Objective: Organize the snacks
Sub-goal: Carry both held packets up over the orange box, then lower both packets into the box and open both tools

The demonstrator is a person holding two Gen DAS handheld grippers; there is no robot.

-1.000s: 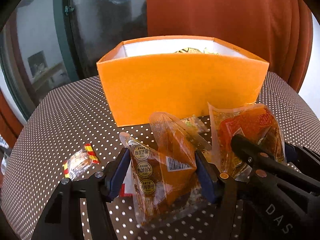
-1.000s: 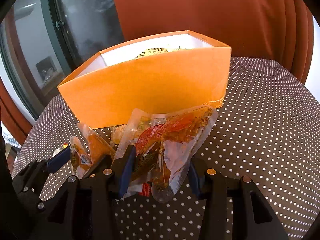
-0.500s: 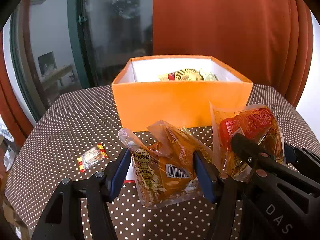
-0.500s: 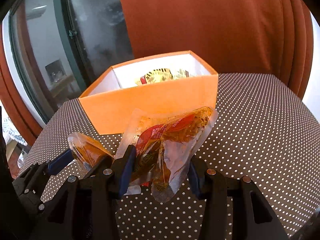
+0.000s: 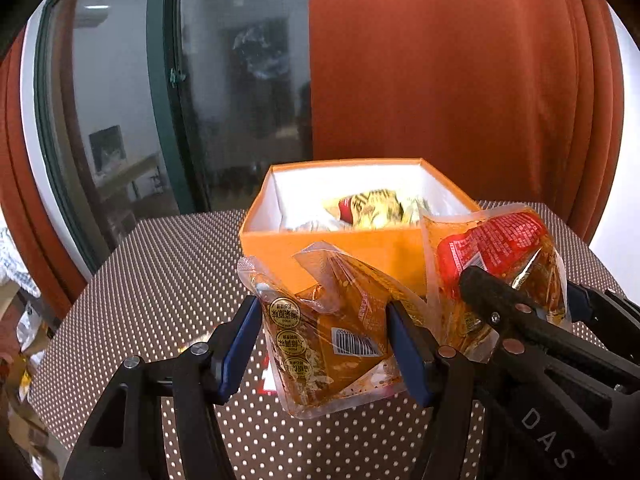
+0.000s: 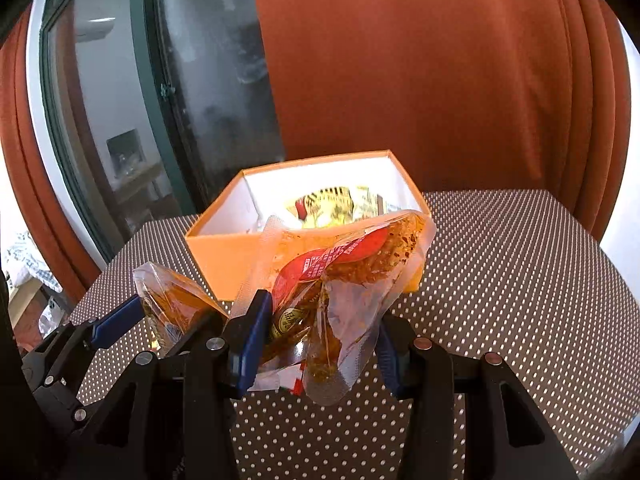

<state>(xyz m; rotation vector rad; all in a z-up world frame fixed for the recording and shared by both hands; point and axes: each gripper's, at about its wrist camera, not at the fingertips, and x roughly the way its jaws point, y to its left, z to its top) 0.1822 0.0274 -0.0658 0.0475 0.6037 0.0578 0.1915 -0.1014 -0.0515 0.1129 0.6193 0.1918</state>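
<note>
My left gripper (image 5: 326, 334) is shut on an orange snack pouch (image 5: 332, 332) with gold seals and a barcode, held in the air above the dotted table (image 5: 160, 280). My right gripper (image 6: 320, 334) is shut on a red-and-clear snack pouch (image 6: 344, 276), also lifted. In the left wrist view the right gripper (image 5: 520, 304) and its red pouch (image 5: 492, 240) sit just to the right. In the right wrist view the left gripper (image 6: 168, 312) with the orange pouch (image 6: 176, 304) is at lower left. The orange box (image 5: 340, 244) (image 6: 224, 256) stands just beyond both, open-topped, with several snack packs (image 5: 372, 210) inside.
A red curtain (image 5: 460, 80) hangs behind the table, and a dark glass door (image 5: 220, 100) is at the left. A small red-and-white wrapper (image 5: 268, 376) lies on the table under the held pouches. Bags and clutter (image 5: 16, 344) show past the table's left edge.
Both grippers have risen with their pouches, so the box looks lower and smaller and its inside now shows. The small candy on the table's left has dropped out of view.
</note>
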